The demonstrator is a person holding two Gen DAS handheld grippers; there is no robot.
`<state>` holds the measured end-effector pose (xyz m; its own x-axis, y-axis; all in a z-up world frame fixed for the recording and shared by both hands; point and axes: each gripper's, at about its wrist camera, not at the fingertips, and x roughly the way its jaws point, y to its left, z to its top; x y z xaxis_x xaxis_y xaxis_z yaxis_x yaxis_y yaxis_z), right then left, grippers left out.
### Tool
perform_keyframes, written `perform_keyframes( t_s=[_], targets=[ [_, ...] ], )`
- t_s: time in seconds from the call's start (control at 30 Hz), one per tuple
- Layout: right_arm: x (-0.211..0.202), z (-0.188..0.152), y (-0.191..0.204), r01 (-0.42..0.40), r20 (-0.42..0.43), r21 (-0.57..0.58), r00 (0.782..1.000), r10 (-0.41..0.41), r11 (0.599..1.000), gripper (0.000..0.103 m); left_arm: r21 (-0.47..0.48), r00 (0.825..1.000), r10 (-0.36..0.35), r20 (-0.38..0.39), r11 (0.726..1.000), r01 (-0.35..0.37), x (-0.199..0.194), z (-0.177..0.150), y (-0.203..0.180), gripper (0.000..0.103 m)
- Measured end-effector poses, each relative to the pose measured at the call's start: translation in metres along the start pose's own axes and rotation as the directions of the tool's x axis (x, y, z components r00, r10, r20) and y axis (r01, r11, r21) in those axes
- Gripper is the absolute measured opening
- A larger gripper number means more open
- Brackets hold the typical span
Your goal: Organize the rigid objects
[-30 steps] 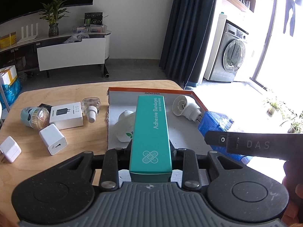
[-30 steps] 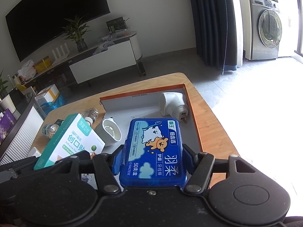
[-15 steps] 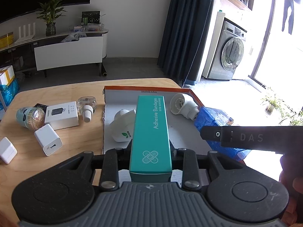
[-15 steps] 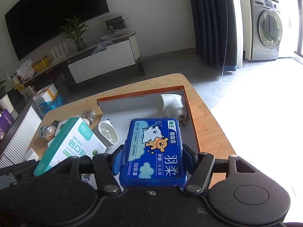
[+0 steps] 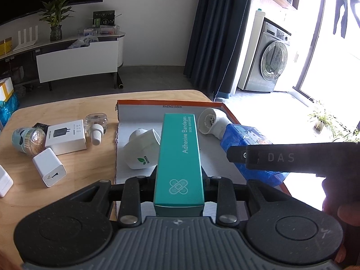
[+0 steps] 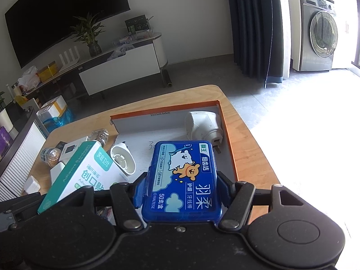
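My left gripper is shut on a long teal adhesive-bandage box, held lengthwise above the near edge of a shallow orange-rimmed cardboard tray. My right gripper is shut on a blue floss-pick box over the tray's right half. In the left wrist view the blue box shows at the right, behind the right gripper's black side bar. In the right wrist view the teal box sits at the left. Inside the tray lie a white plug-in device and a white adapter.
On the wooden table left of the tray lie a white charger box, a clear bottle, a cotton-swab jar and white charger cubes. A person's hand holds the right gripper. The table edge runs close to the tray's right side.
Both grippers keep hold of their boxes. The views have drifted only slightly over the tray.
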<state>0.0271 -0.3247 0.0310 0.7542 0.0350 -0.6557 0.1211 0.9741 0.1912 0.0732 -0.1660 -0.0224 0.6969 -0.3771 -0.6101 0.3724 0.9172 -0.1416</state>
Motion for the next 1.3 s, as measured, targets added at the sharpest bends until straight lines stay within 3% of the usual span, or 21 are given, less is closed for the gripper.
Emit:
perform_keyframes(
  t_s=[0.87, 1.3],
  targets=[
    [0.035, 0.016, 0.002, -0.002, -0.033, -0.025, 0.999, 0.002, 1.000, 0.075, 0.006, 1.000, -0.010, -0.021, 1.000, 0.010, 0.015, 0.004, -0.001, 0.031],
    [0.019, 0.020, -0.016, 0.011, 0.041, 0.023, 0.999, -0.012, 1.000, 0.077, 0.018, 0.999, -0.030, -0.043, 0.999, 0.031, 0.026, 0.007, -0.009, 0.033]
  ],
)
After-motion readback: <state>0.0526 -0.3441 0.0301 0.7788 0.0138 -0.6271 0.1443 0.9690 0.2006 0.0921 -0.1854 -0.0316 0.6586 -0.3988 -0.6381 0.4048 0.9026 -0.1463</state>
